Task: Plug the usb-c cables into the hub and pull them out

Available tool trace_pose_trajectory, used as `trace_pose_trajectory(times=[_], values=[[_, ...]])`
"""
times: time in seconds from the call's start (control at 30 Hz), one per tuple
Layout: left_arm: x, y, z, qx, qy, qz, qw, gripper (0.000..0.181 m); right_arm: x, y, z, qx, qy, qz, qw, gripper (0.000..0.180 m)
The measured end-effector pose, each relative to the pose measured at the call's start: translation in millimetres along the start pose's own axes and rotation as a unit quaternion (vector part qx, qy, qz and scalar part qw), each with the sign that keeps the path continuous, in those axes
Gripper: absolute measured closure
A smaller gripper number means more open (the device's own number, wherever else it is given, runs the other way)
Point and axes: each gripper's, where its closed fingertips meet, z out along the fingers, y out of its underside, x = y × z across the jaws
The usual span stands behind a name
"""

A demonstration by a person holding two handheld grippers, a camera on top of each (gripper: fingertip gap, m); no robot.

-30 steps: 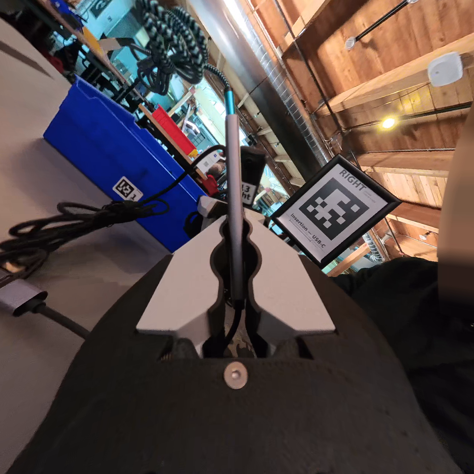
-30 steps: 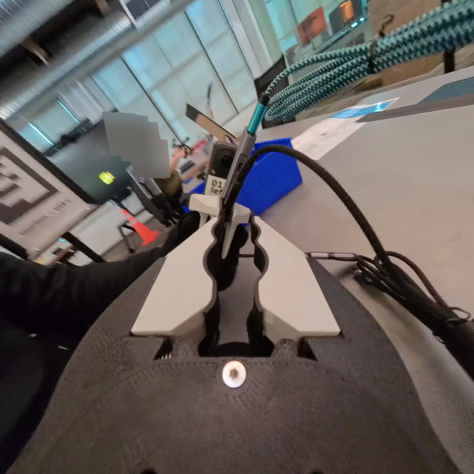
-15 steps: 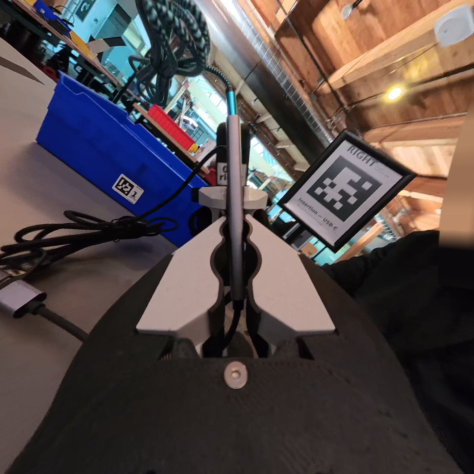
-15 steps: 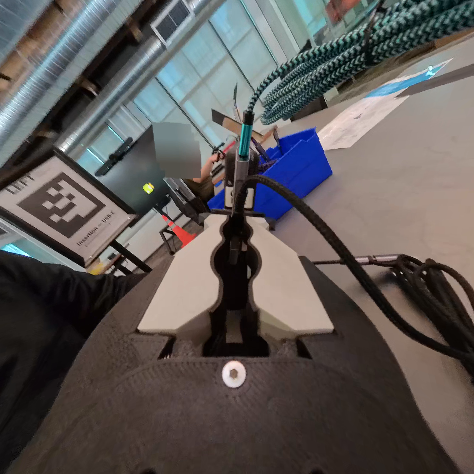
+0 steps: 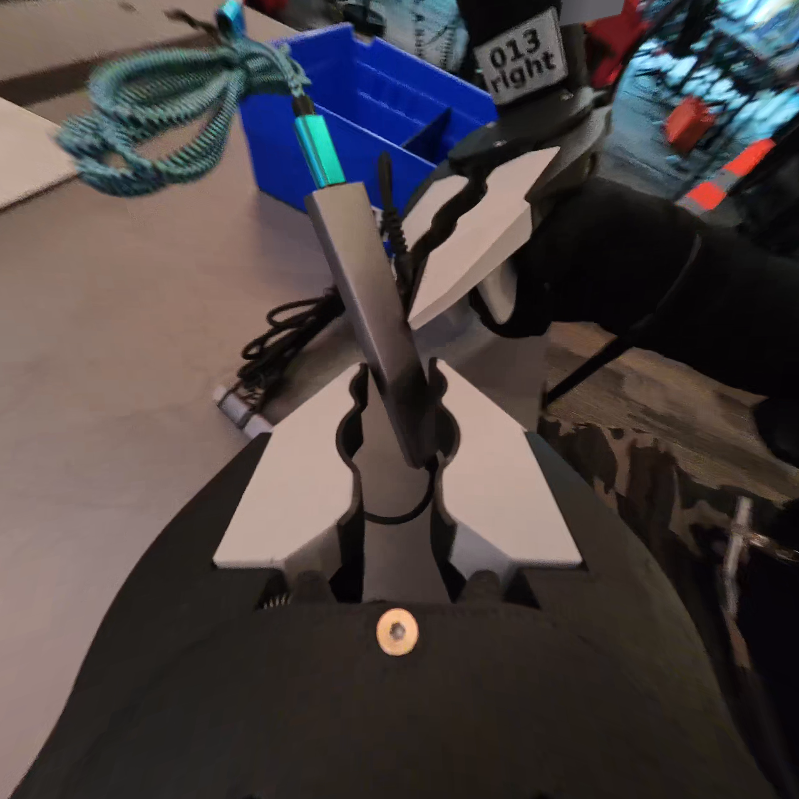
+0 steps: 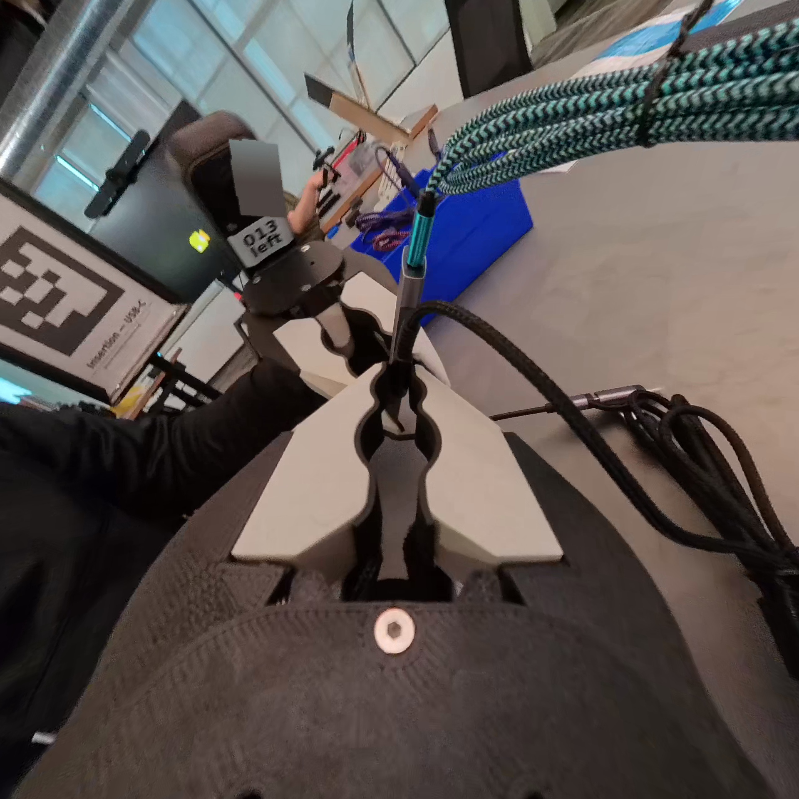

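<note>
Showing a slim grey hub point(image 5: 375, 311), flat-sided and metallic, tilted up and to the left above the grey table point(image 5: 129, 302). A teal metal plug point(image 5: 320, 149) sits in the hub's far end, and its teal-and-black braided cable point(image 5: 173, 103) trails off to a tied bundle lying on the table. My left gripper point(image 5: 397, 372) stands partly apart, with a clear gap on the left side; the hub's near end leans against the inner edge of the right-hand finger point(image 5: 497, 475), and I cannot tell whether the fingers actually clamp it. A thin black lead point(image 5: 397, 516) loops out from the hub's base between the fingers.

My right gripper point(image 6: 395, 376) is narrowed almost together at the tips, pinching the black plug point(image 6: 400, 346) of a black braided cable point(image 6: 540, 389) at the hub's point(image 6: 408, 294) long edge; whether that plug is seated in a port is hidden. That cable arcs right to a dark coil point(image 6: 713, 467) on the table. A blue bin point(image 5: 380, 112) stands just behind the hub.
</note>
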Motion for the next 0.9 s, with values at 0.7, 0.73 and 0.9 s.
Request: trace_pose_trajectory(times=[0.7,0.73,0.9], values=[[-40.9,2.1,8.9,-0.012,-0.198,-0.016,0.98,0.165,15.2,-9.0,1.1,0.069,0.117,-0.051,0.989,0.154],[-41.0,0.2,7.0,-0.007,-0.186,-0.026,0.982,0.165,13.5,-9.7,-1.8,0.066,0.13,-0.085,0.986,0.156],[-36.3,-2.2,5.9,0.004,-0.124,-0.095,0.988,0.165,10.8,-18.0,-16.3,0.037,0.265,-0.33,0.905,0.153]])
